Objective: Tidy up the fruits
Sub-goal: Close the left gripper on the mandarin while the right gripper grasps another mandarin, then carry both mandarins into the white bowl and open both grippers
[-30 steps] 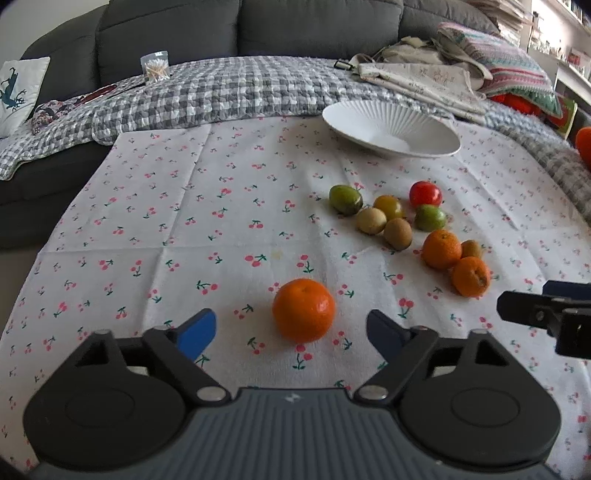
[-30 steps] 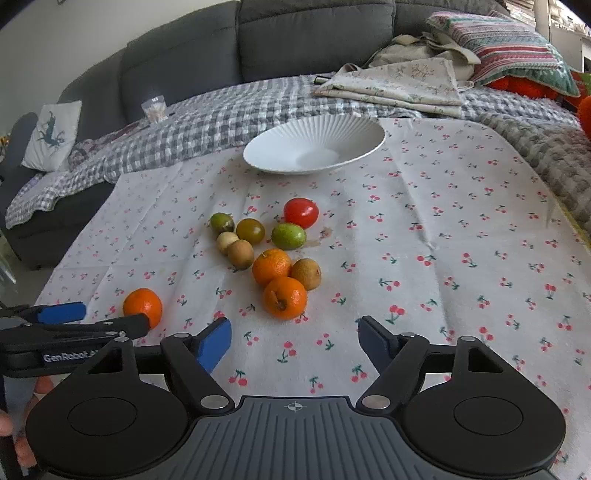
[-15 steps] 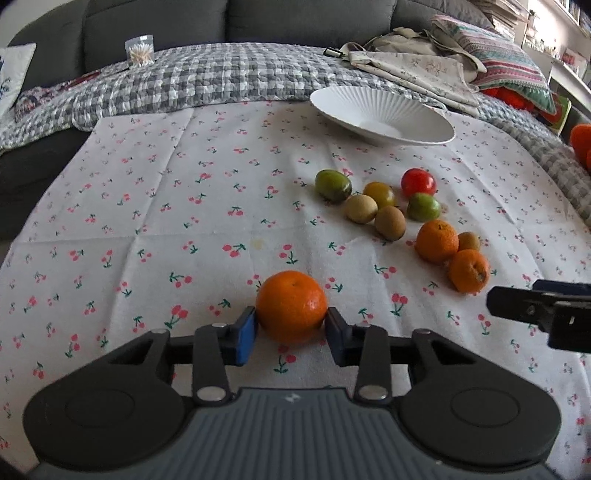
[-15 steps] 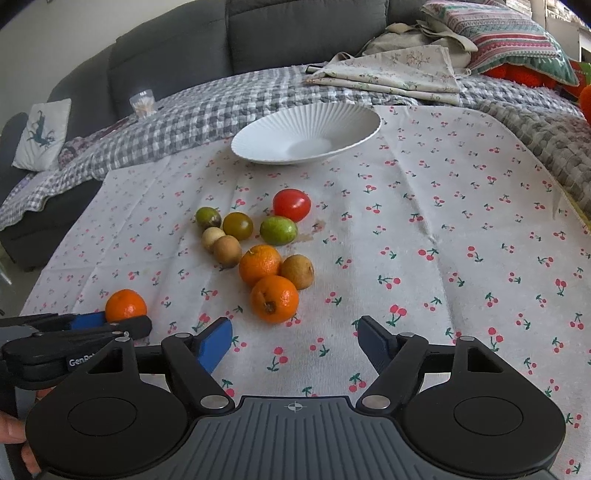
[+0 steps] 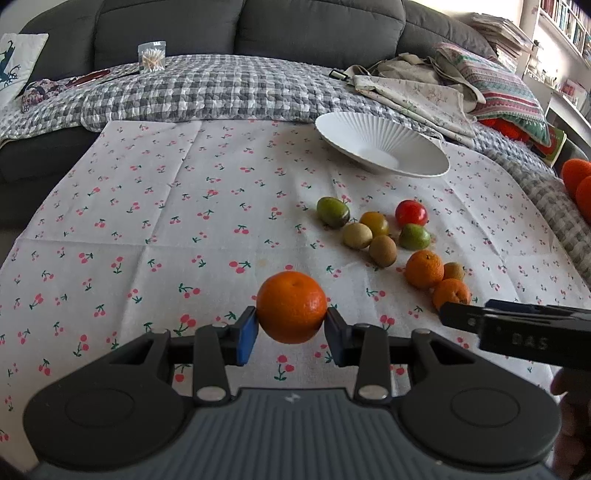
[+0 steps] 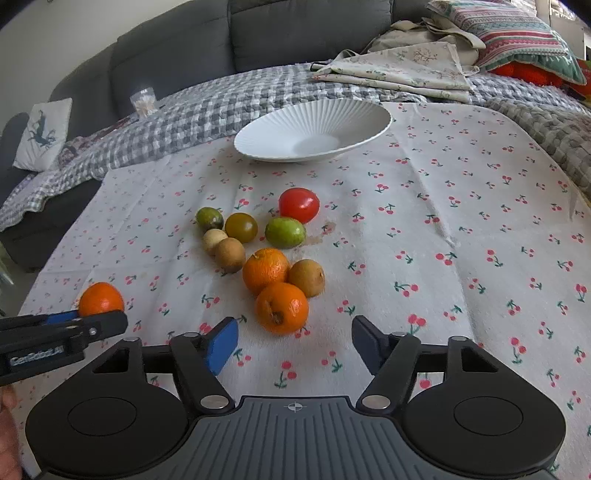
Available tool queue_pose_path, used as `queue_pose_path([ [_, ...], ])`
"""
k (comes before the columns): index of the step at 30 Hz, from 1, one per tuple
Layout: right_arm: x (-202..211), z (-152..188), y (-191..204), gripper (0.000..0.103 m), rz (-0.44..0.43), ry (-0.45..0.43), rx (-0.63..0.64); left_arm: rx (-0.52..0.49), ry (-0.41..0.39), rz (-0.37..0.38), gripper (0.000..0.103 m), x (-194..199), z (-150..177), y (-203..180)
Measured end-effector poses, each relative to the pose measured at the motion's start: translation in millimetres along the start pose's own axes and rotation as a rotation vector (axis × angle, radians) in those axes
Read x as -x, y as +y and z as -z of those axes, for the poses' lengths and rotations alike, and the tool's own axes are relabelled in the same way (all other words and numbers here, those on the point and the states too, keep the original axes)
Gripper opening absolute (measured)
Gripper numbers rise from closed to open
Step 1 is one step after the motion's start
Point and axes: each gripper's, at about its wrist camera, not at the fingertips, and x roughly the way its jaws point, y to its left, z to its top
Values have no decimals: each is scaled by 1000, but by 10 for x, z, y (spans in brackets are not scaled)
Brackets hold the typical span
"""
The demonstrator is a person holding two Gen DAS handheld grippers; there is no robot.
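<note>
My left gripper (image 5: 291, 334) is shut on an orange (image 5: 291, 312) and holds it just above the cherry-print cloth; the orange also shows in the right wrist view (image 6: 101, 299). My right gripper (image 6: 293, 345) is open and empty, just short of the nearest orange (image 6: 282, 307) of a fruit cluster. The cluster holds another orange (image 6: 265, 270), kiwis (image 6: 307, 277), a red tomato (image 6: 299, 204), a green fruit (image 6: 285, 232) and other small fruits. A white ribbed bowl (image 6: 273, 136) stands empty behind them; it also shows in the left wrist view (image 5: 354, 129).
The cherry-print cloth (image 5: 166, 206) lies over a grey checked blanket (image 5: 207, 88). Folded cloths (image 6: 399, 70) and a striped cushion (image 6: 513, 33) lie at the back right. A small clear box (image 5: 151, 56) stands at the back left. A grey sofa (image 5: 184, 22) is behind.
My left gripper closed on the orange and lifted it slightly off the cloth. My right gripper moved forward toward the fruit cluster, still open.
</note>
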Motion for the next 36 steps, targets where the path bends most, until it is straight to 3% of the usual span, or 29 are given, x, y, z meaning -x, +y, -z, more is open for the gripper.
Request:
queue_pose_path([
  [6, -132, -35, 70, 55, 8, 5, 3, 14, -7, 4, 38, 15, -20, 23],
  [9, -182, -48, 102, 43, 23, 0, 15, 18, -8, 5, 38, 11, -24, 28],
  [10, -188, -53, 106, 34, 22, -2, 16, 18, -7, 4, 38, 9, -25, 27],
  [11, -190, -58, 109, 33, 19, -2, 14, 18, -7, 4, 38, 9, -24, 25],
  [24, 96, -98, 47, 33, -16, -8, -28, 14, -32, 12, 38, 132, -106, -60],
  [36, 435, -323, -124, 33, -28, -88, -55, -16, -56, 29, 38, 228, -366, -193],
])
